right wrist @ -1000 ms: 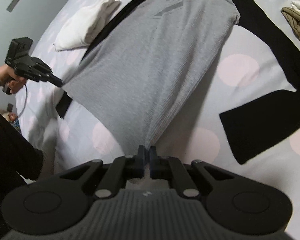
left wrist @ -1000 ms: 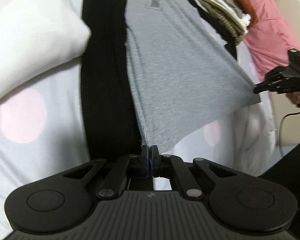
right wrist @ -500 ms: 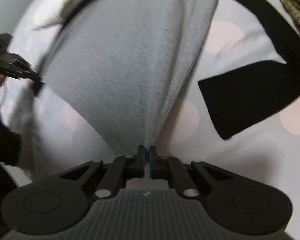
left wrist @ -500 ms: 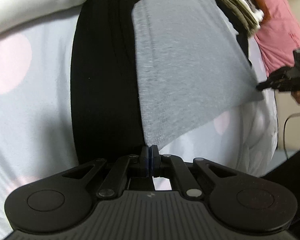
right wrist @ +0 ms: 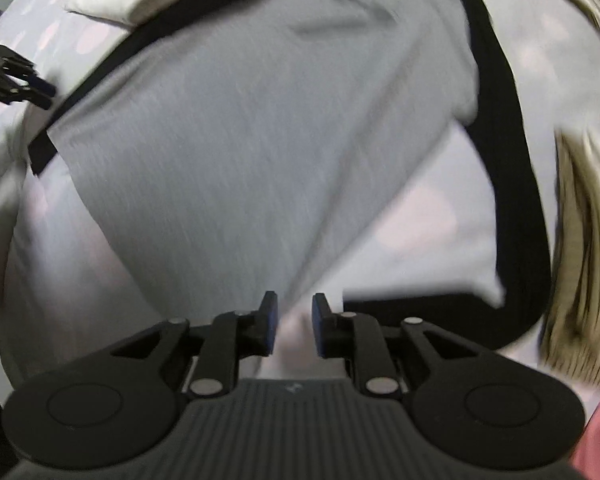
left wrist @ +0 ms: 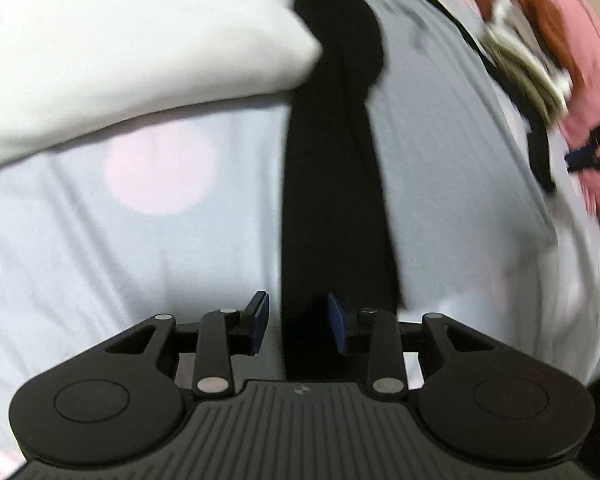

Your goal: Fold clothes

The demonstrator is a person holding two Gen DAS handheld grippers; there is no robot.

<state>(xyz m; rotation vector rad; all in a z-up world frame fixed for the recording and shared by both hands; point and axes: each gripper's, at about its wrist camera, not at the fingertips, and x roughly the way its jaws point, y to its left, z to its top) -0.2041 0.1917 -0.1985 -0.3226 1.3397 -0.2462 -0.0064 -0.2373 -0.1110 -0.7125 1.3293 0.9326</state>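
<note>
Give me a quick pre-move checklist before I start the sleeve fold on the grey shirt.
1. Left gripper open, holding nothing: ok.
2. Right gripper open, holding nothing: ok.
3. Grey shirt lying spread on the bedsheet: ok.
4. Left black sleeve lying straight: ok.
5. Right black sleeve lying straight: not ok, it bends sharply.
6. Hem lying flat, no wrinkles: cannot tell, motion blur.
</note>
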